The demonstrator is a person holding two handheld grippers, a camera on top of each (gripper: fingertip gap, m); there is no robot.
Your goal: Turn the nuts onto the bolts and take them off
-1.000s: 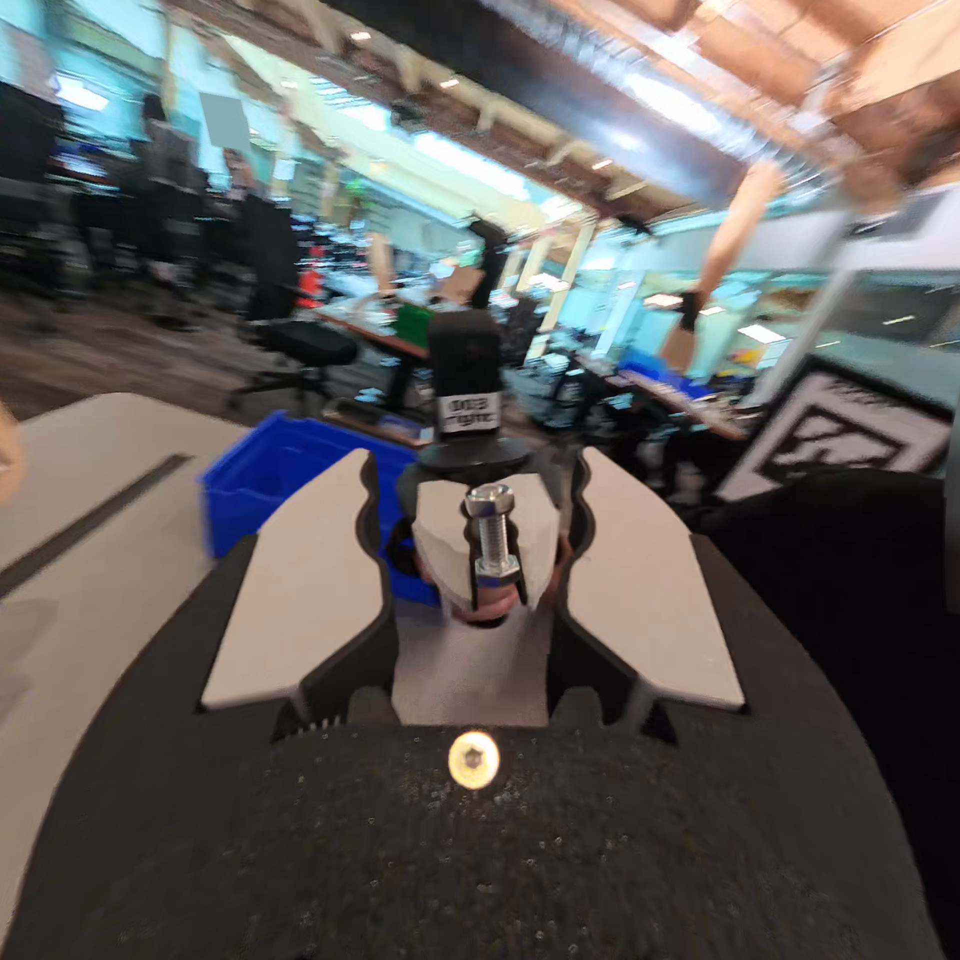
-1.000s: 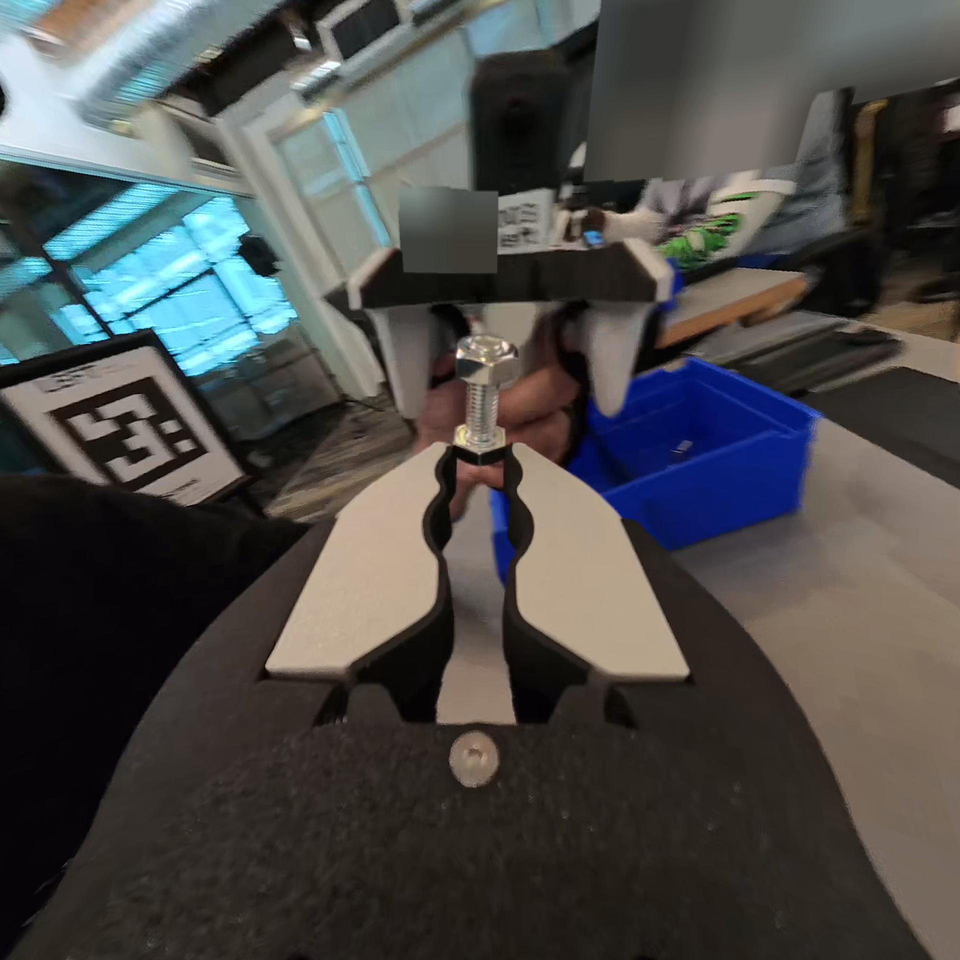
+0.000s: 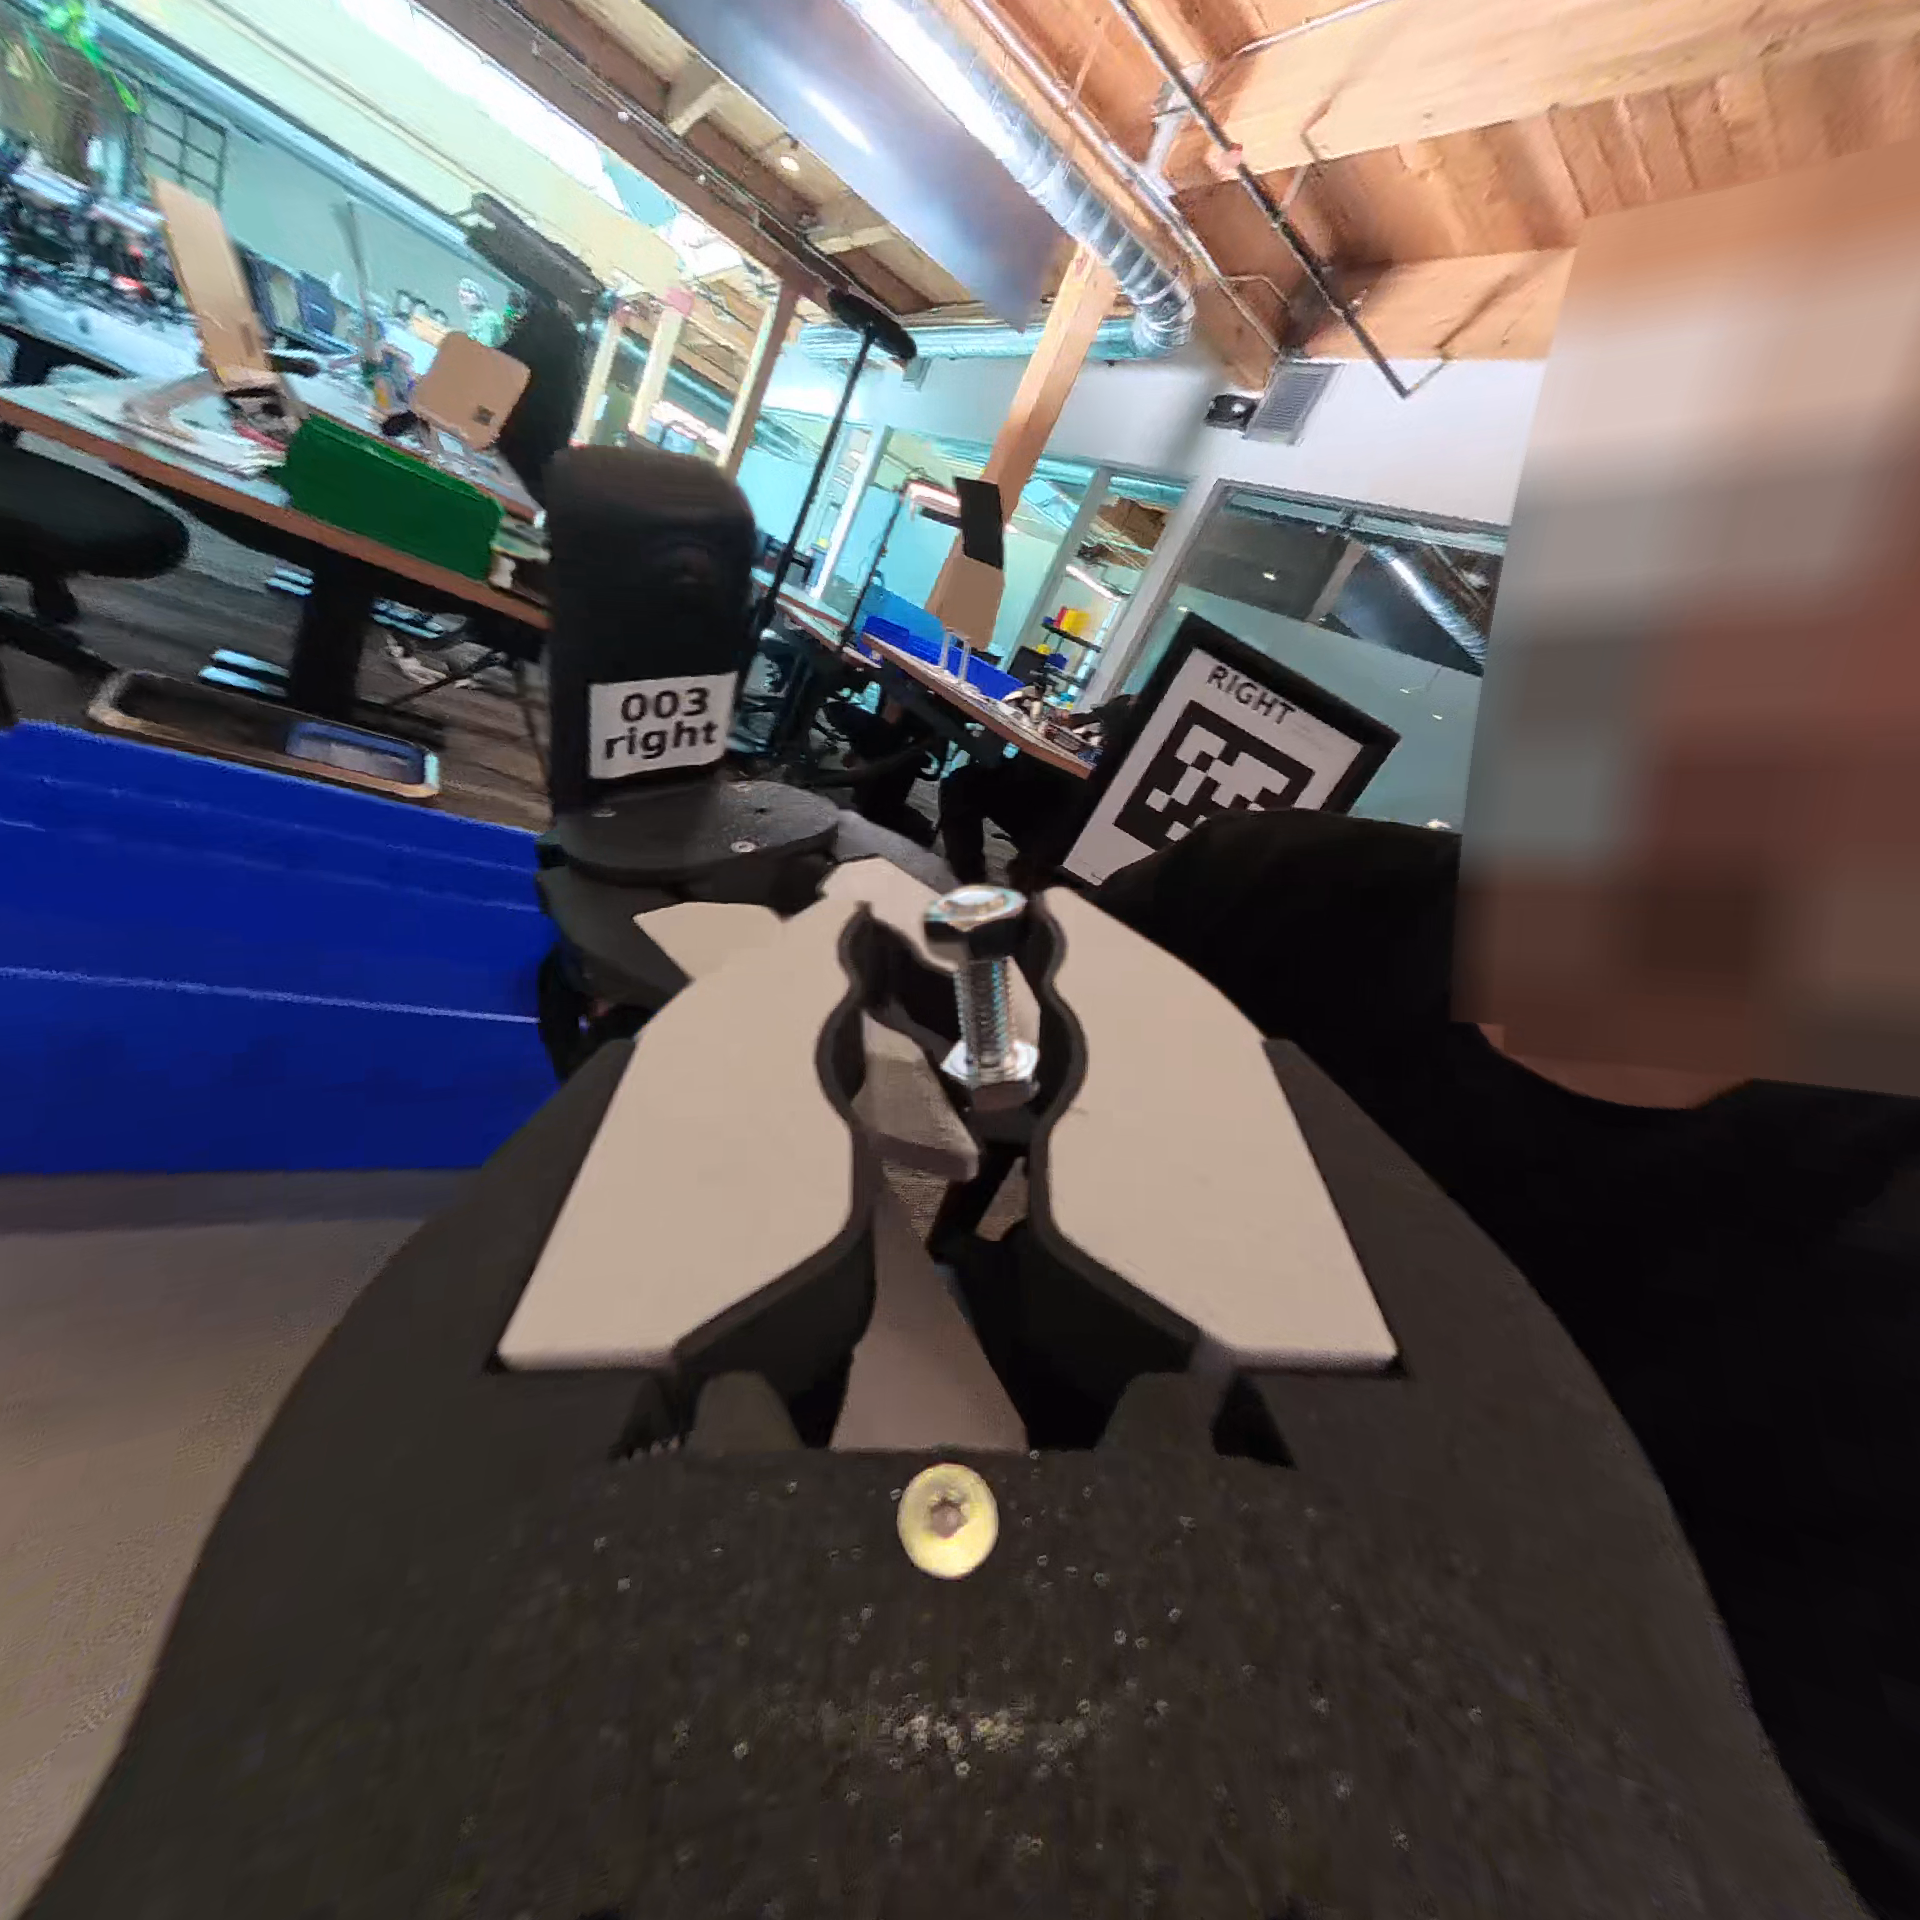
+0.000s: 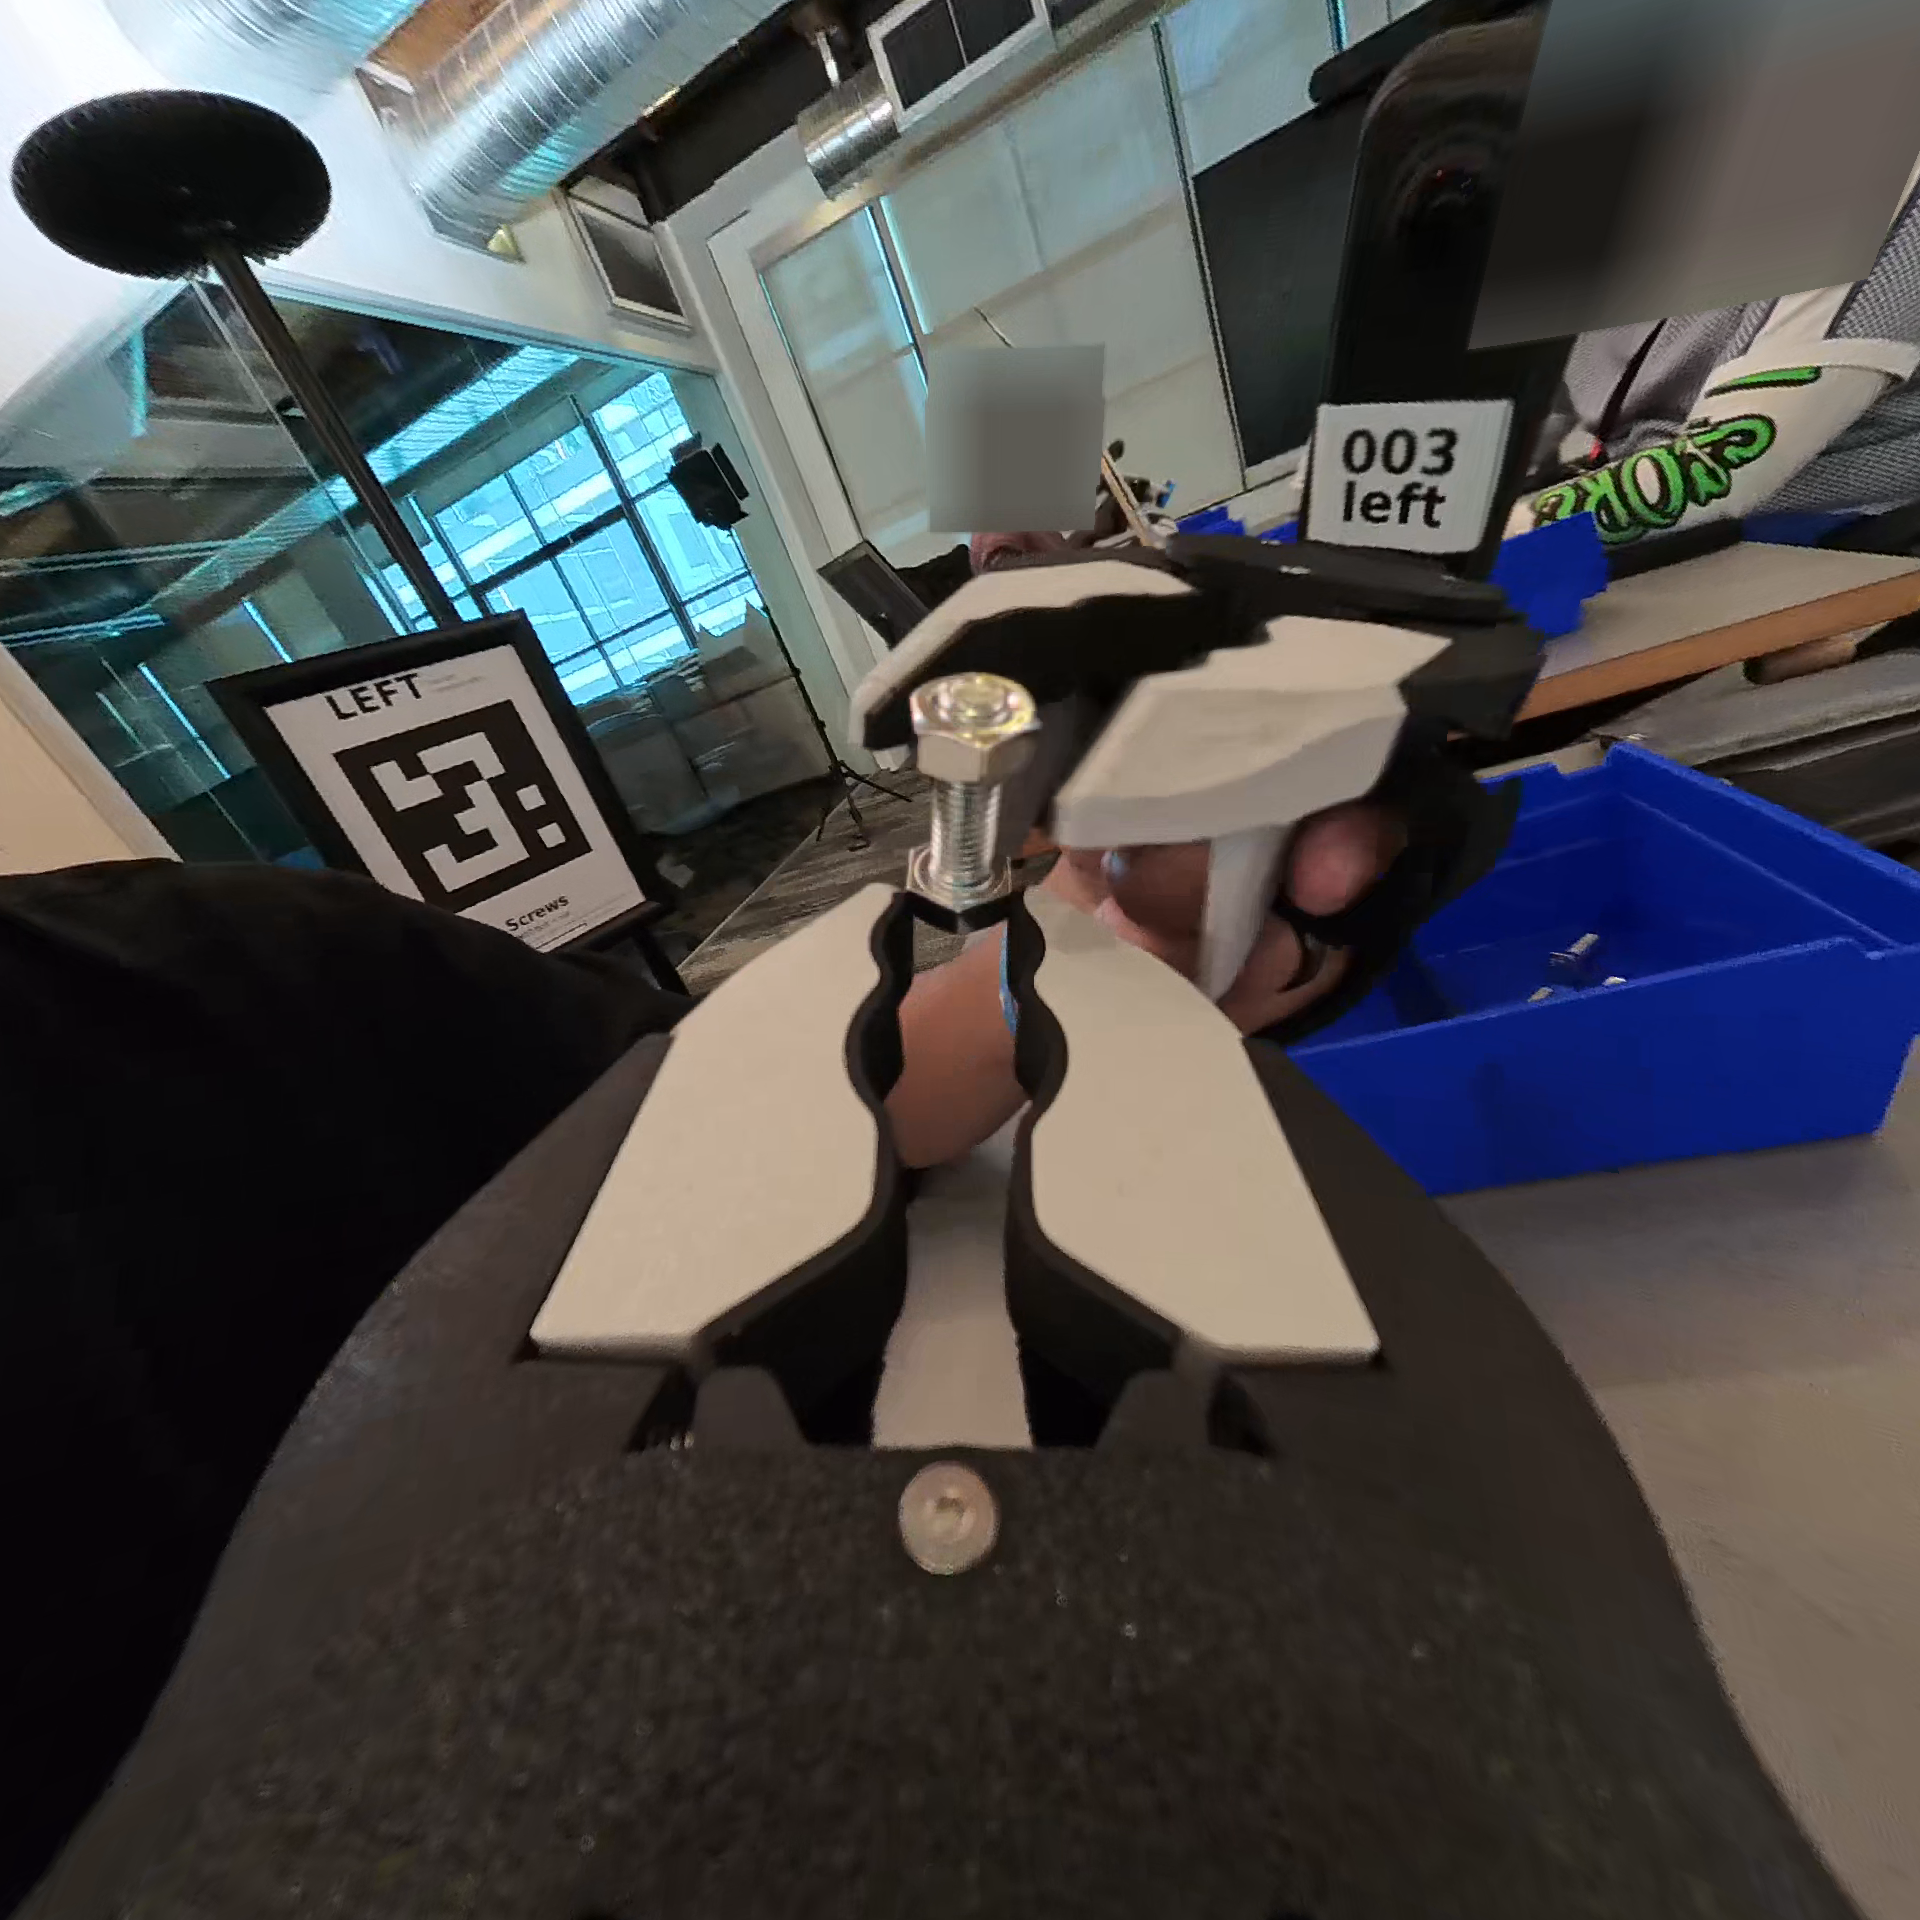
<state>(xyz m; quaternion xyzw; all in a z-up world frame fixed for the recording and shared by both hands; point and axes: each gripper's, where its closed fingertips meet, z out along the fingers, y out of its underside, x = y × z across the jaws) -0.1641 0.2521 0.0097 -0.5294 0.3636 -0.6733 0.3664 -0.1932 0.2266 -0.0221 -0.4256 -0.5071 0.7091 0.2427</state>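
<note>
The bolt (image 4: 968, 800) stands upright between the two grippers, head on top, with the nut (image 4: 958, 891) low on its thread. The right gripper (image 4: 961, 914) is clamped on the nut; the left gripper (image 3: 951, 925) is spread apart around the bolt's head, above the grey bench (image 4: 1662, 1299).

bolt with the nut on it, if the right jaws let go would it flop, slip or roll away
The bolt looks like rigid bright metal, so it should not flop. Only the nut at its low end is pinched by the right gripper, with the heavy hex head up top, so it would probably tip over. Its smooth plating looks slippery, and the round shank would likely roll on the table.
</note>
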